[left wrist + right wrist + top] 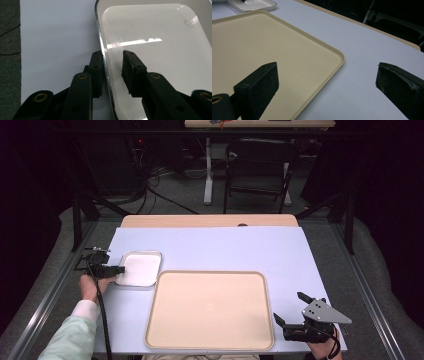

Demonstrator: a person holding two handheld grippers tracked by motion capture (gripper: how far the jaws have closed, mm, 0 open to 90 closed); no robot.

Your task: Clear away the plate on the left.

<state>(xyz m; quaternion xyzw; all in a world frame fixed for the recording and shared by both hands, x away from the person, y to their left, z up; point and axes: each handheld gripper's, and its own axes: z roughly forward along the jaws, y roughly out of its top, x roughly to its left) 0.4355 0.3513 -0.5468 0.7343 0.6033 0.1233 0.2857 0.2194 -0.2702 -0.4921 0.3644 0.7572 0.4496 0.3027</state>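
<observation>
A small white metal tray (142, 270) lies at the left of the pale blue table top, empty. My left gripper (120, 269) reaches its left edge from the side. In the left gripper view the jaws (112, 53) straddle the tray's rim (100, 37): one finger sits outside against the rim, the other inside over the tray floor with a gap to the rim. My right gripper (288, 306) rests wide open at the near right, beside the right edge of a large beige tray (210, 310). Nothing is between its jaws (327, 65).
The beige tray (262, 42) is empty and takes up the near middle of the table. The small white tray (252, 5) touches its far left corner. A wooden strip runs along the table's far edge (210, 221). Beyond it stand a chair (260, 170) and table legs.
</observation>
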